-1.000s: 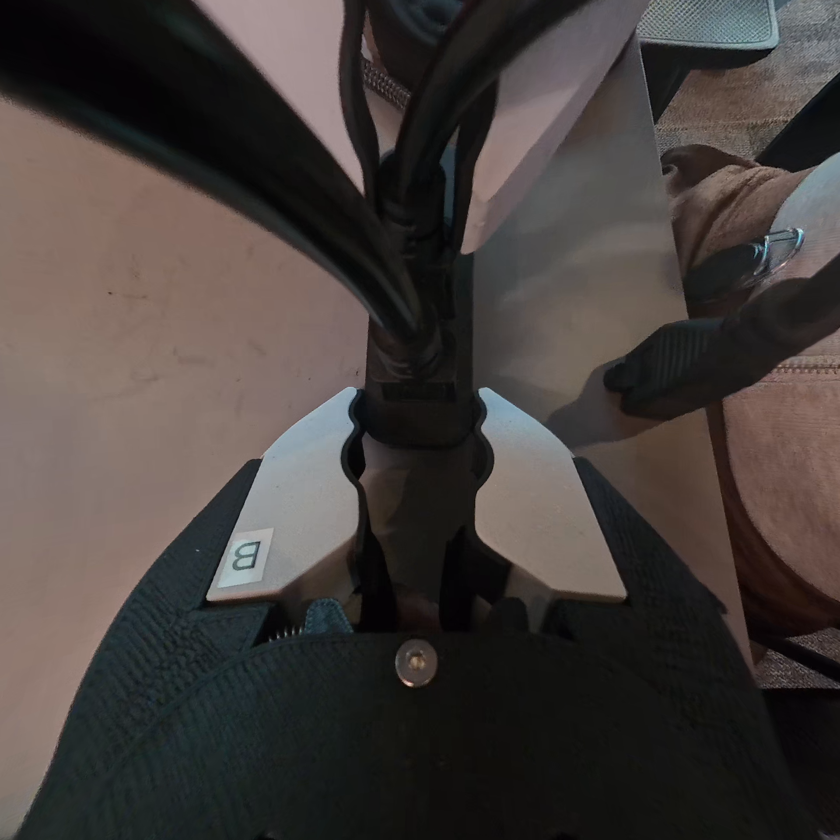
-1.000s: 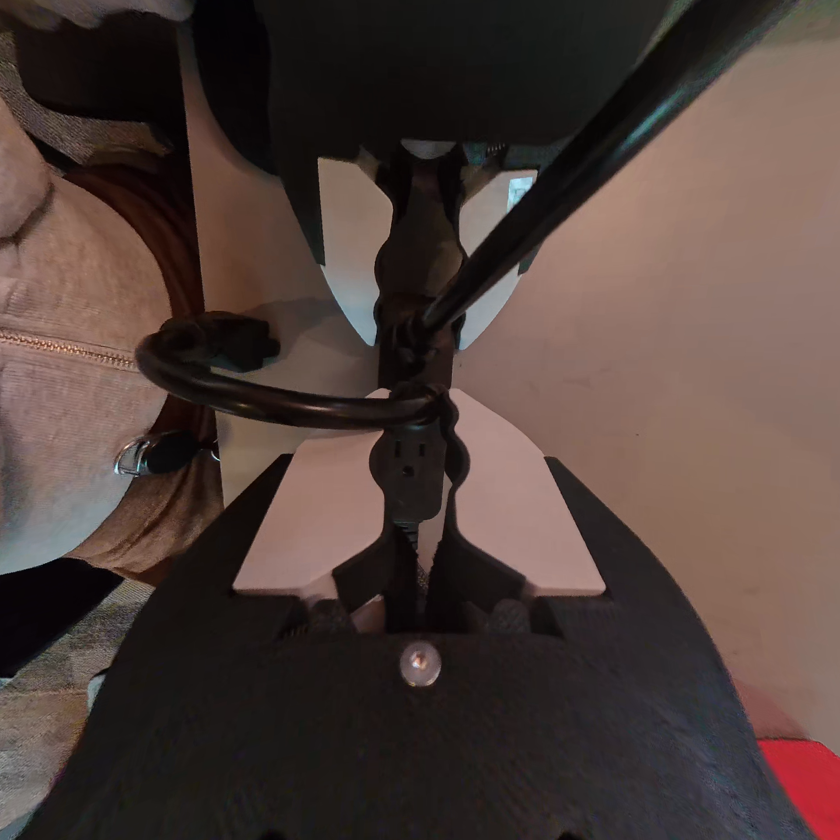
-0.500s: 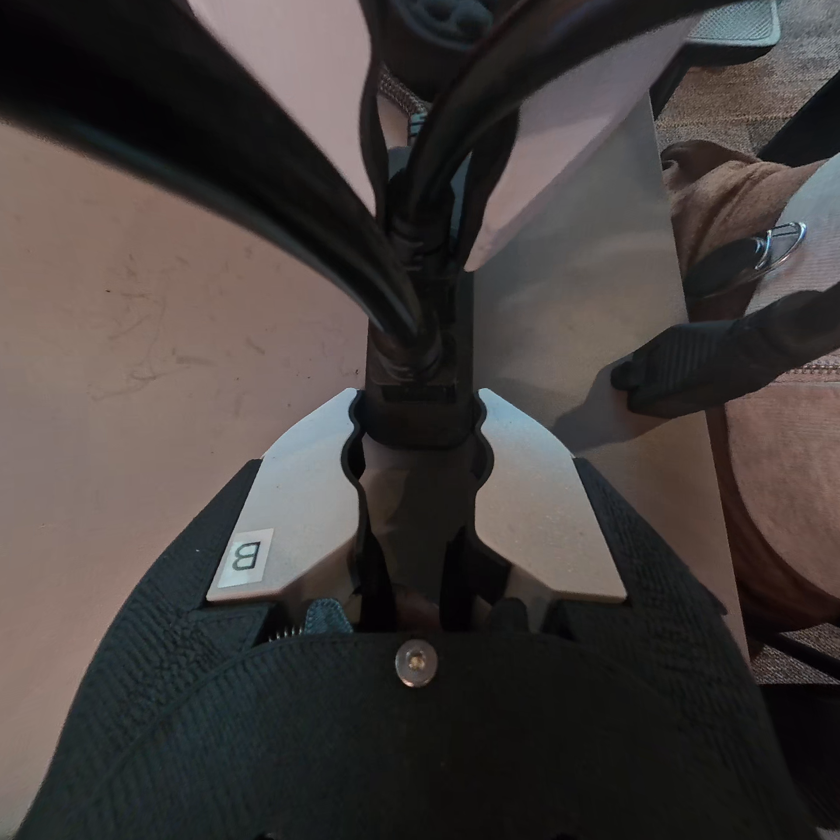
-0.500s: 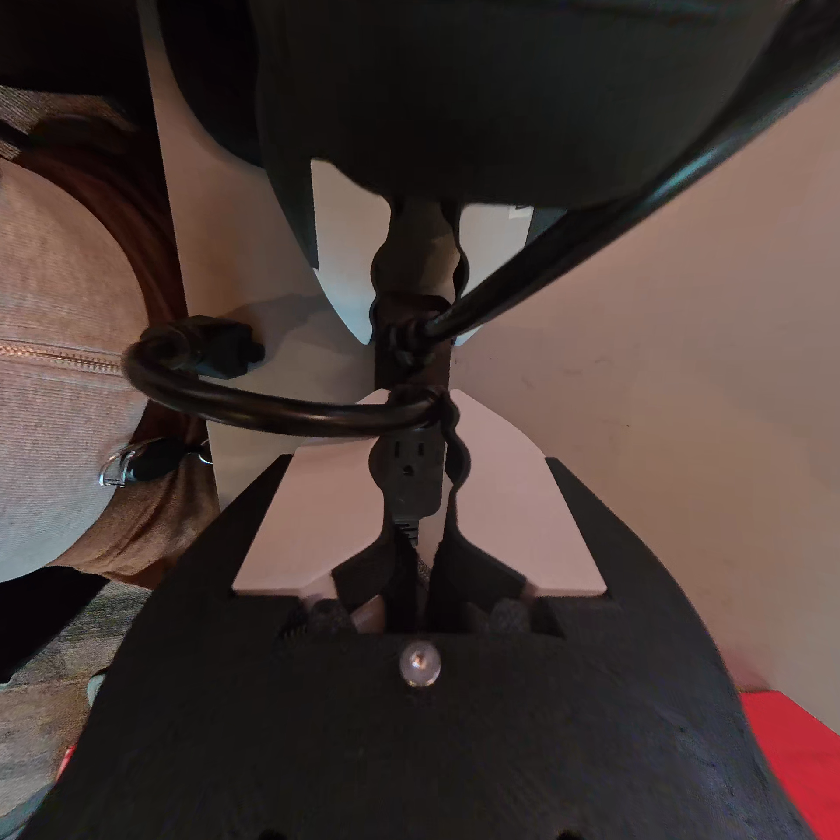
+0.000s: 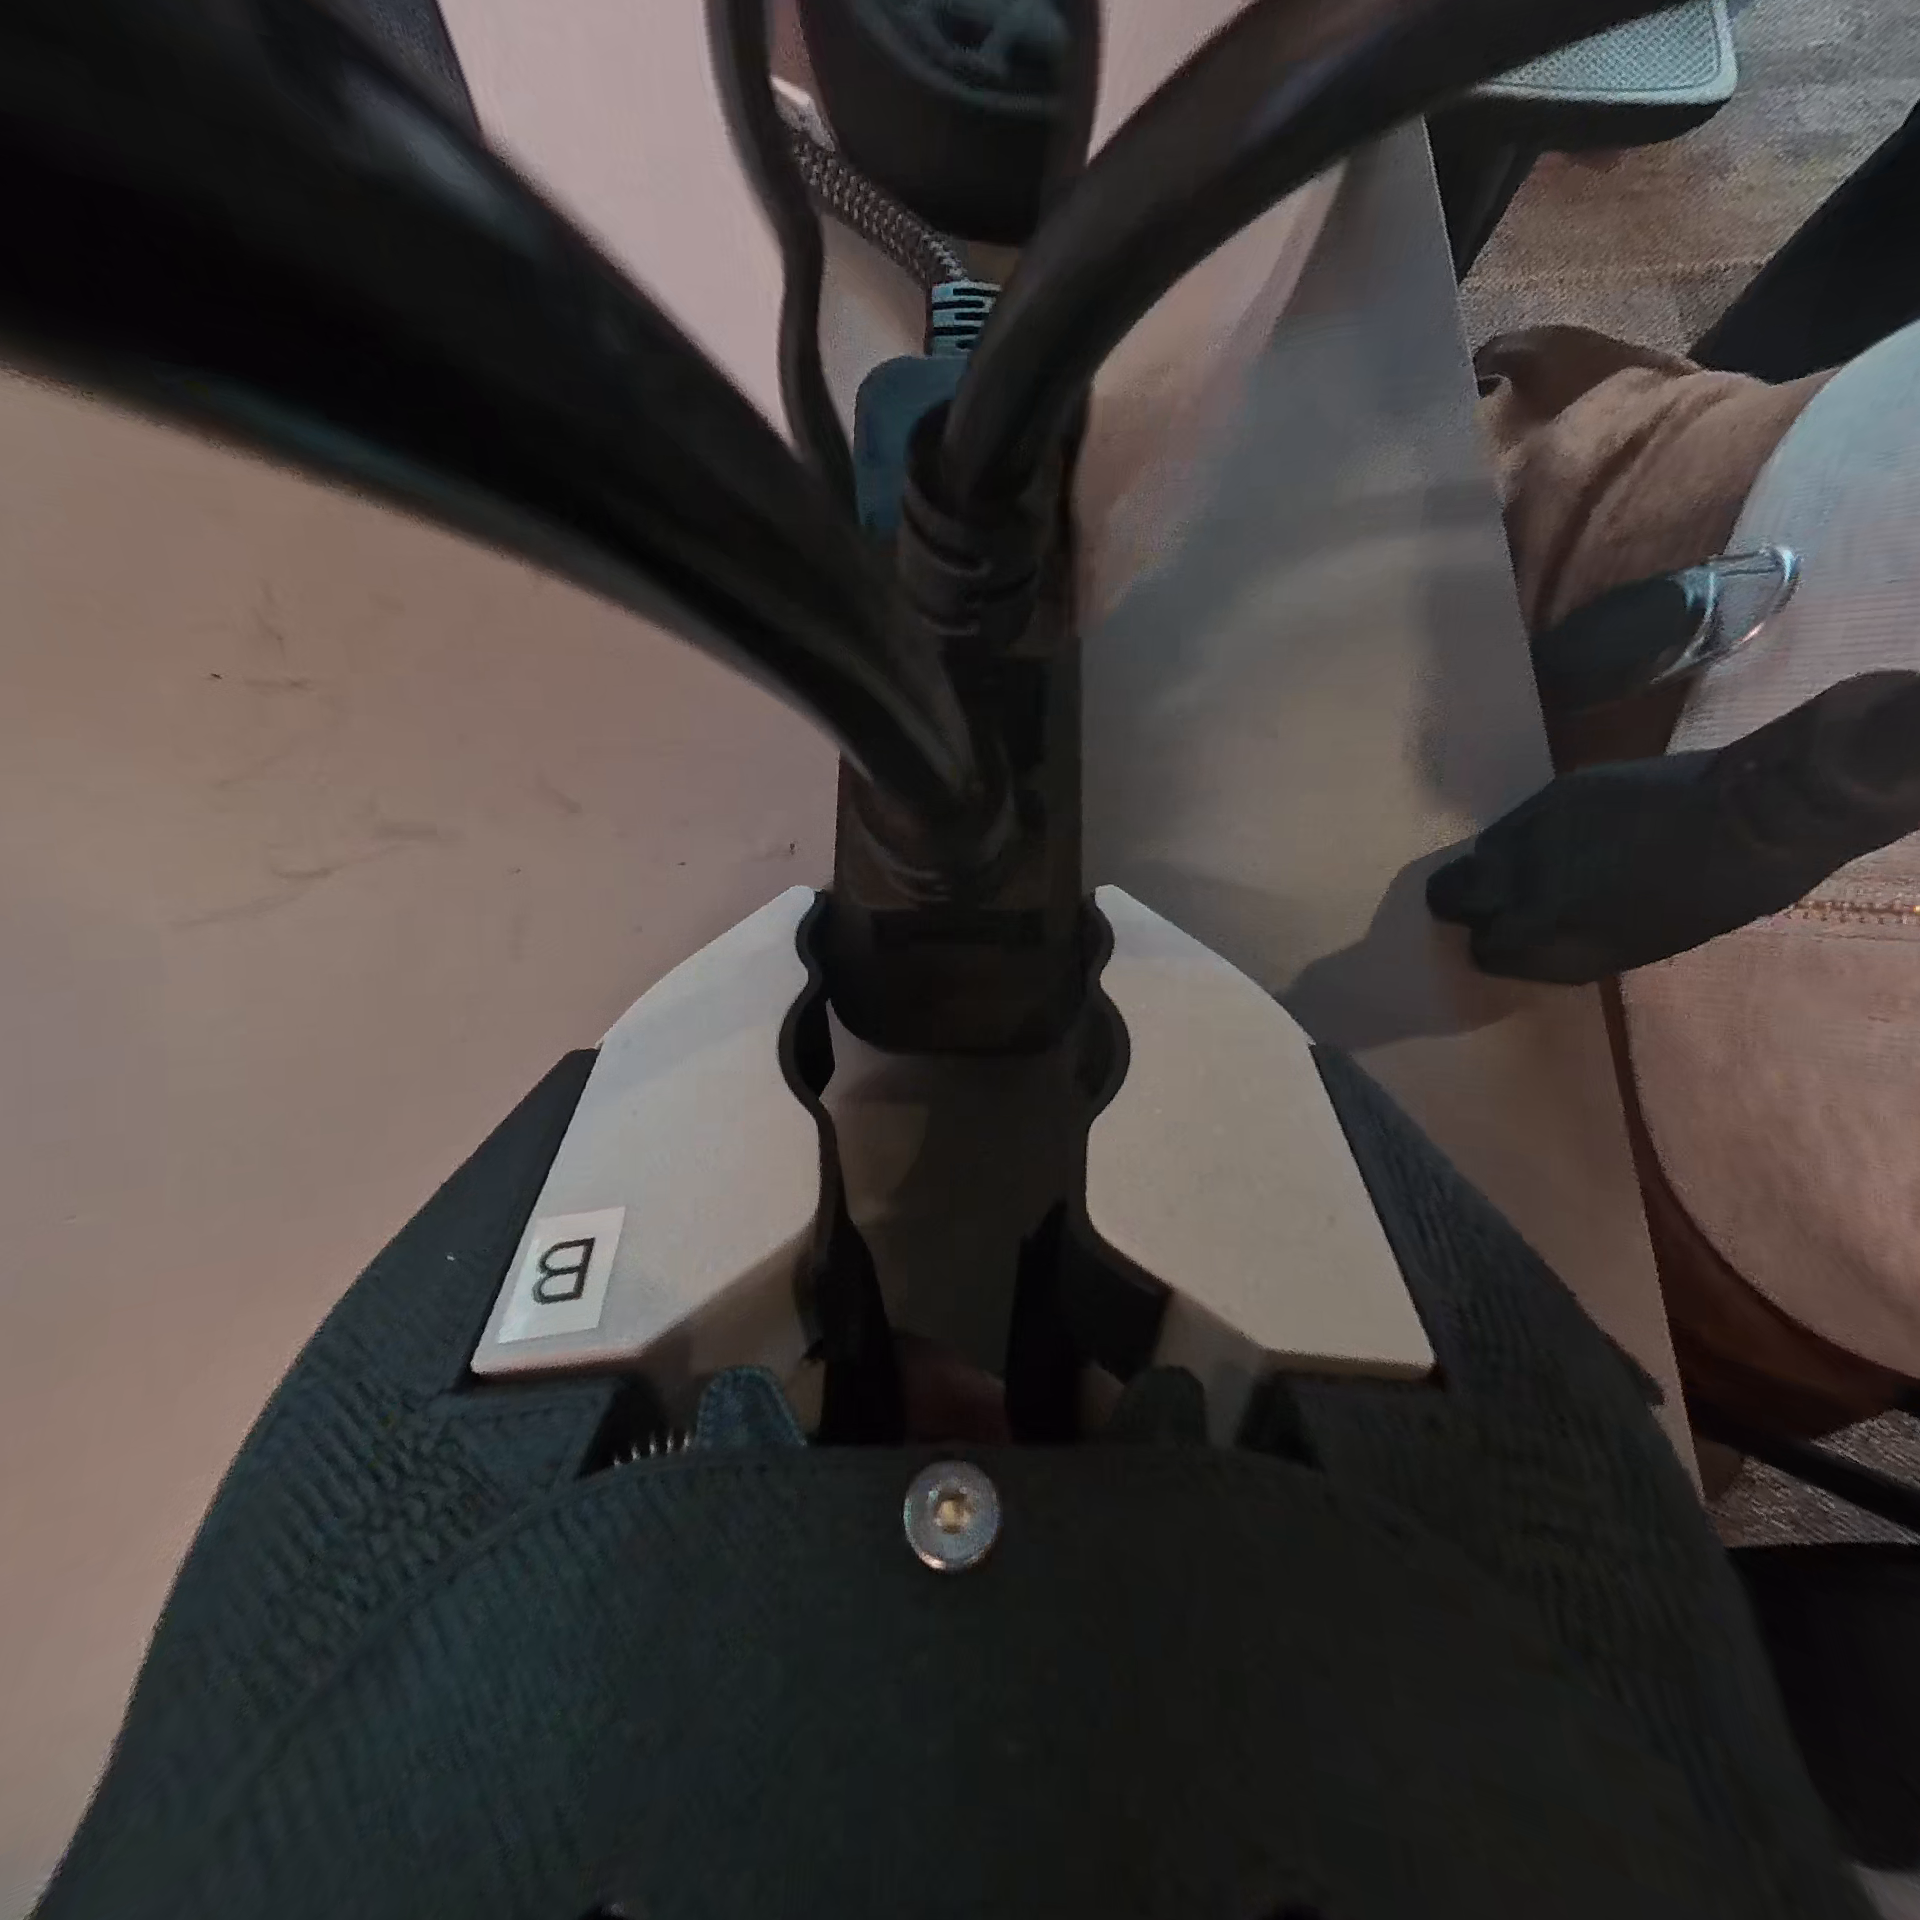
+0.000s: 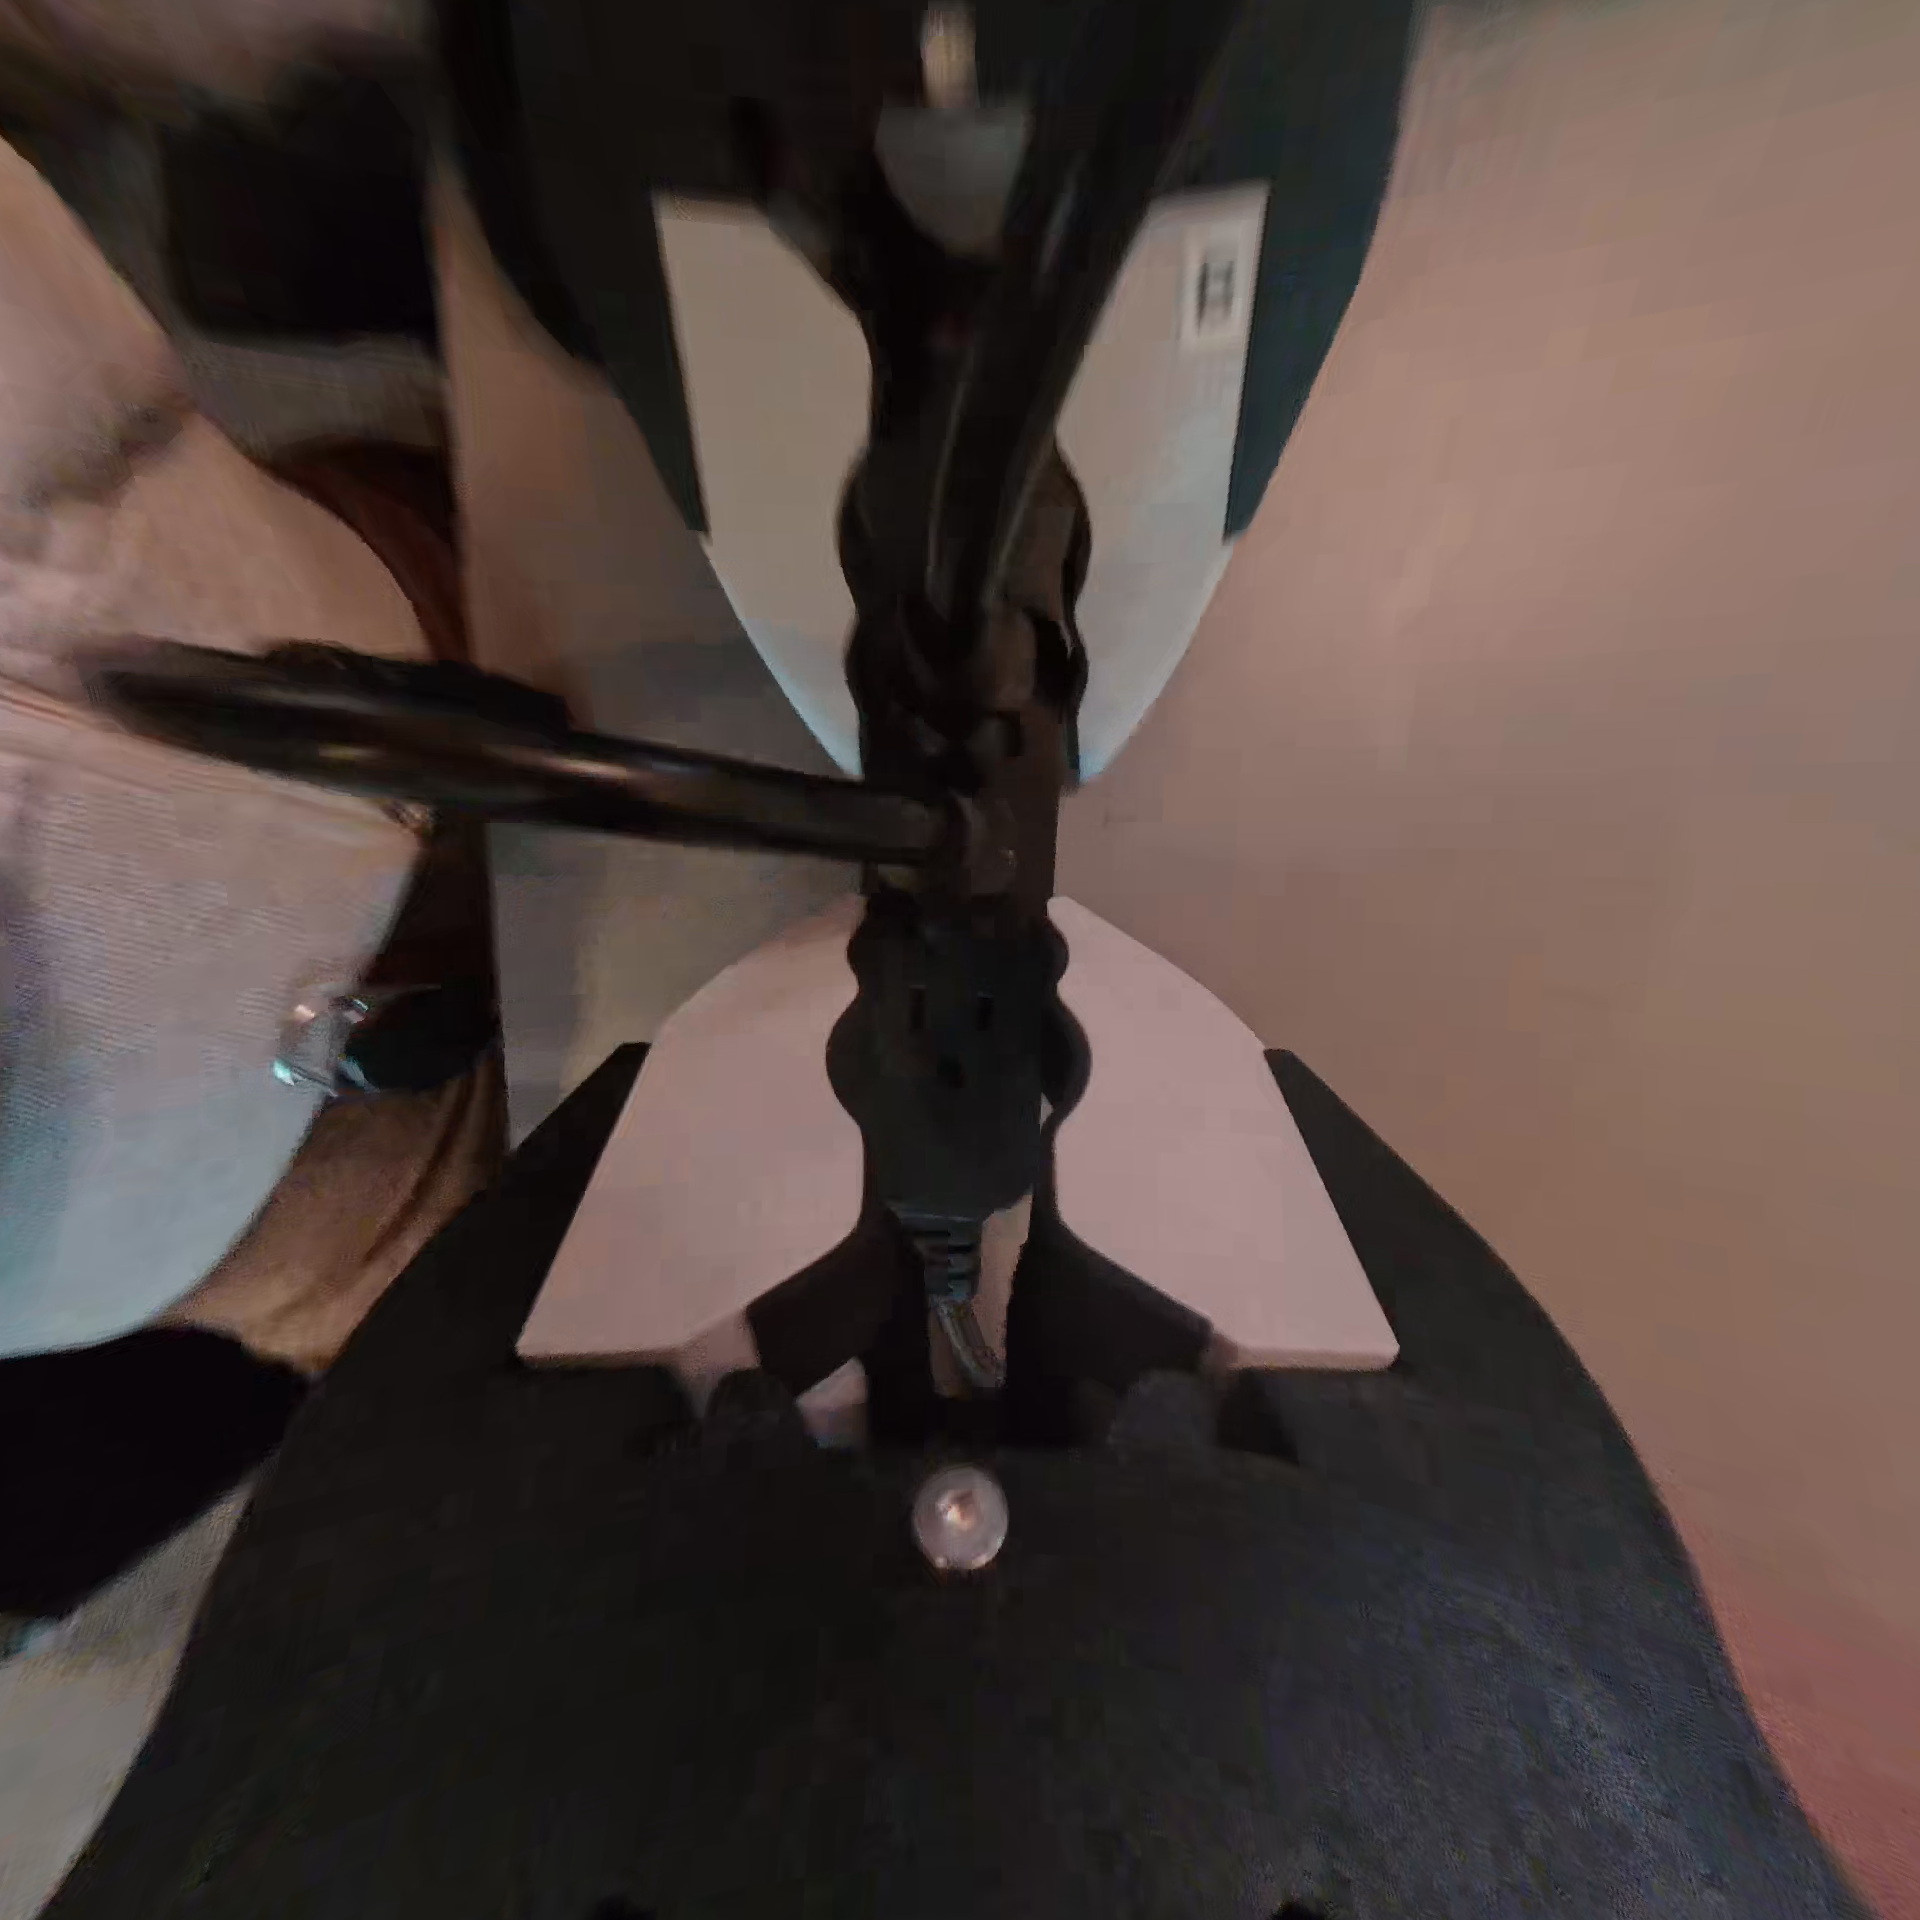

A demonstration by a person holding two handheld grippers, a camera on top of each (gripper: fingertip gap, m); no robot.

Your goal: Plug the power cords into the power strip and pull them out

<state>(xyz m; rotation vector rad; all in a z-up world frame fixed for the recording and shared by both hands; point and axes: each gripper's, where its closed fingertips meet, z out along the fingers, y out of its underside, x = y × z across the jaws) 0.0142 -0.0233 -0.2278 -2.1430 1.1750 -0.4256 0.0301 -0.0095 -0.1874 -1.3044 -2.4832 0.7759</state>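
A narrow black power strip [image 5: 951, 977] is held between both grippers. My left gripper [image 5: 951, 904] is shut on one end of it. My right gripper [image 6: 951, 914] is shut on the other end [image 6: 951, 1101], where a free socket faces up. Two black cords are plugged into the strip: one thick cord [image 5: 468, 416] sweeps up-left, the other [image 5: 1049, 301] curves up-right. In the blurred right wrist view a cord [image 6: 520, 748] runs out to the left, and the left gripper [image 6: 966, 774] faces mine. A loose black plug [image 5: 1621, 883] lies at the table's edge.
The pale pink-beige table [image 5: 312, 935] ends at an edge on the right of the left wrist view. A person in a beige zip-up top [image 5: 1787, 1122] with a metal clip [image 5: 1714, 592] sits against that edge. A grey chair seat [image 5: 1621, 62] is beyond.
The right wrist view has gone blurred with motion. The cord loop on its left has straightened and risen, and the left gripper now shows more fully. Both grips on the strip are unchanged.
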